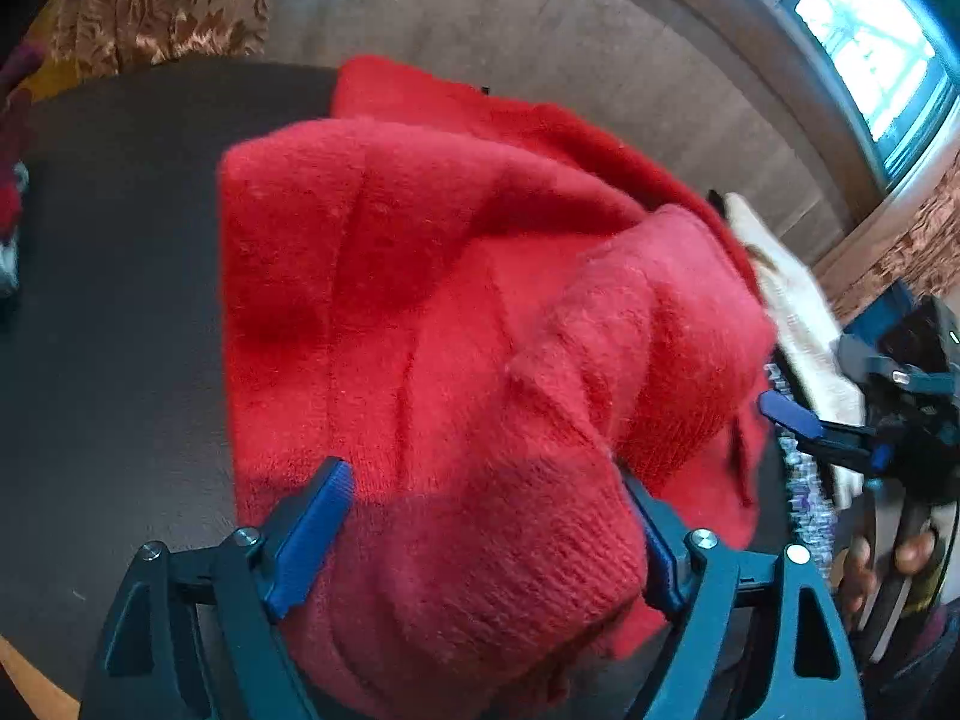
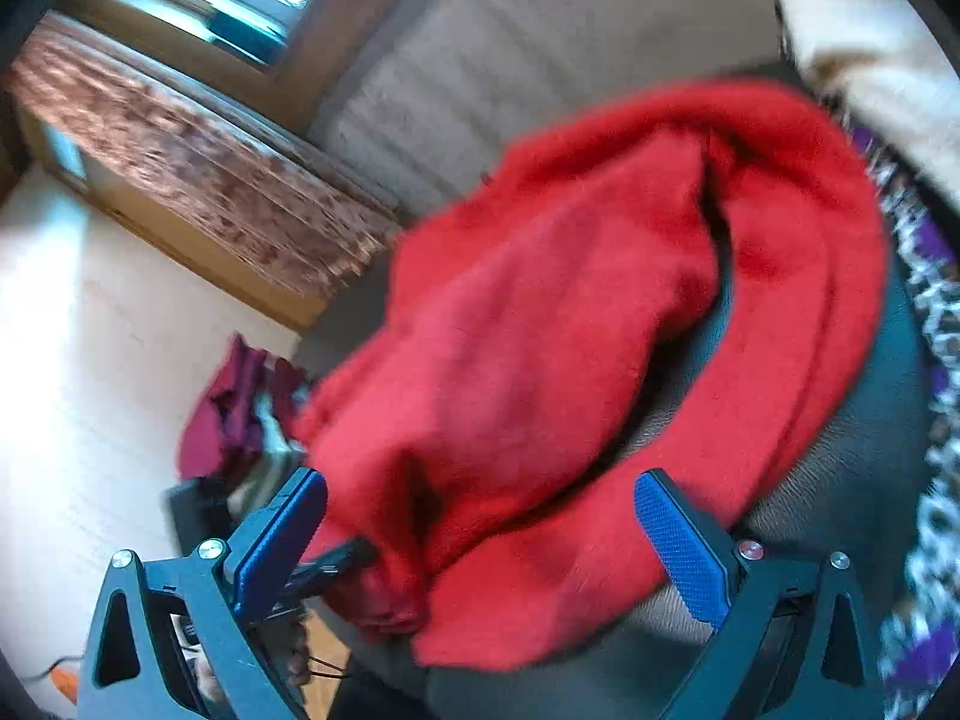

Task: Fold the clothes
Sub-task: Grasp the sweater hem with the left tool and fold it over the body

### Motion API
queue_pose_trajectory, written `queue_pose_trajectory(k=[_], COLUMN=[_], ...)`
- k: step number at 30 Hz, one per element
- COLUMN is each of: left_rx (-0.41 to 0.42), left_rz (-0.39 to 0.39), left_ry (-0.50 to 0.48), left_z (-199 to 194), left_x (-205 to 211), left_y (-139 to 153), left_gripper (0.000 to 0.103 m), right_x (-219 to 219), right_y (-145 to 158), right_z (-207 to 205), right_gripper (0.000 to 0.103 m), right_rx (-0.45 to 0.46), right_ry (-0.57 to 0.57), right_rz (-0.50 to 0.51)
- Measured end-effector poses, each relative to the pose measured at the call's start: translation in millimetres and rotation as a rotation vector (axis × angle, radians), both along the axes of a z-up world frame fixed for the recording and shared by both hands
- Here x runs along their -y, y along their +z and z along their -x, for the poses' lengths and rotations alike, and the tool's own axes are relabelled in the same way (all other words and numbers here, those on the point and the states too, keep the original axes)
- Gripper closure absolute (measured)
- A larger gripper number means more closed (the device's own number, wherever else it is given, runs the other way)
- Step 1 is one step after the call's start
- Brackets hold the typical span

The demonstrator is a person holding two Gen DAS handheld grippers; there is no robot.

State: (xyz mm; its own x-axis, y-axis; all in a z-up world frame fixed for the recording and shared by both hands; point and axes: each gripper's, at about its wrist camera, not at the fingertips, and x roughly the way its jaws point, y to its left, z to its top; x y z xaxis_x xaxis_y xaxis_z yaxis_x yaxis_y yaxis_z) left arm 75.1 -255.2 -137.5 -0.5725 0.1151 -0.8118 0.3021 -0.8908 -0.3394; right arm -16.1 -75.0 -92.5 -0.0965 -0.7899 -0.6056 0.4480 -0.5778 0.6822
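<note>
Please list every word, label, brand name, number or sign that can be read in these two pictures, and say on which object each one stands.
None: no readable text in either view.
Red sweater: plain knit, no label visible.
Cream garment: no print visible.
Purple and white patterned cloth: blurred pattern, no letters can be made out.

A fuzzy red knitted sweater [image 1: 456, 324] lies bunched on the dark desk [image 1: 114, 312], loosely doubled over, one fold flopped toward three o'clock.

Dark hand-held gripper [image 1: 486, 531] frames — blue pads, silver screws
</note>
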Motion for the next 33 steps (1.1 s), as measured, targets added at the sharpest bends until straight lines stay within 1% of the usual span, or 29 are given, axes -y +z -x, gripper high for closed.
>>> queue_pose_trajectory(k=[1, 3, 4, 6, 7, 8, 9, 11, 12, 13, 14, 15, 16, 17, 18, 19, 21, 22, 23, 25, 27, 28, 31, 33], left_rx=[0.015, 0.028, 0.030, 0.041, 0.047, 0.051, 0.056, 0.075, 0.079, 0.092, 0.104, 0.103, 0.097, 0.090, 0.081, 0.064, 0.028, -0.003, -0.036, -0.123, -0.186, -0.206, -0.225, -0.265], left_rz=[0.030, 0.084, 0.086, 0.108, 0.126, 0.148, 0.169, 0.189, 0.159, 0.151, 0.142, 0.126, 0.107, 0.087, 0.085, 0.074, 0.048, -0.011, -0.068, -0.141, -0.120, -0.107, 0.044, 0.198], left_ry=[0.004, 0.003, 0.005, 0.016, 0.023, 0.040, 0.058, 0.127, 0.158, 0.170, 0.180, 0.158, 0.120, 0.051, -0.004, -0.017, -0.042, -0.023, -0.004, 0.025, 0.033, 0.025, -0.006, -0.071], left_z=[2, 7, 13, 12, 10, 9, 8, 3, -1, -5, -9, -14, -17, -23, -30, -40, -59, -71, -82, -105, -127, -131, -123, -112], left_x=[2, 7, 7, 15, 19, 27, 34, 58, 71, 78, 85, 84, 80, 73, 65, 61, 55, 58, 62, 65, 61, 56, 32, 8], left_y=[-1, -5, -4, -1, 2, 1, 0, -4, -6, -4, -1, 3, 5, 6, 7, 8, 12, 15, 17, 24, 31, 34, 52, 71], left_gripper=[0.017, 0.015, 0.015, 0.014, 0.014, 0.012, 0.007, 0.001, 0.001, 0.003, 0.009, 0.020, 0.024, 0.028, 0.030, 0.031, 0.032, 0.033, 0.033, 0.031, 0.021, 0.020, 0.020, 0.020], right_x=[4, -2, -7, -21, -27, -31, -38, -48, -52, -60, -71, -80, -87, -90, -92, -94, -87, -78, -69, -48, -27, -18, 6, 15], right_y=[-12, -22, -22, -19, -16, -14, -11, -11, -13, -19, -16, -14, -12, -7, -3, 2, 18, 28, 34, 39, 42, 36, 15, -2], right_z=[7, 14, 15, 10, 4, -1, -10, -25, -32, -39, -40, -40, -40, -39, -39, -39, -43, -47, -49, -55, -60, -60, -58, -53], right_gripper=[0.000, 0.000, 0.000, 0.000, 0.000, 0.000, 0.000, 0.000, 0.000, 0.000, 0.000, 0.000, 0.000, 0.000, 0.000, 0.000, 0.000, 0.000, 0.000, 0.000, 0.000, 0.000, 0.000, 0.000], right_rx=[0.051, 0.092, 0.115, 0.109, 0.074, 0.031, -0.035, -0.169, -0.234, -0.276, -0.269, -0.263, -0.258, -0.260, -0.263, -0.267, -0.296, -0.311, -0.299, -0.254, -0.207, -0.181, -0.104, -0.050], right_ry=[0.007, 0.033, 0.063, 0.102, 0.120, 0.133, 0.148, 0.171, 0.180, 0.180, 0.153, 0.124, 0.095, 0.065, 0.036, 0.010, -0.009, -0.004, 0.005, 0.038, 0.066, 0.060, 0.043, 0.013], right_rz=[-0.021, 0.016, 0.008, -0.066, -0.134, -0.211, -0.348, -0.639, -0.788, -0.893, -0.854, -0.852, -0.848, -0.832, -0.815, -0.796, -0.716, -0.654, -0.583, -0.432, -0.289, -0.263, -0.184, -0.152])
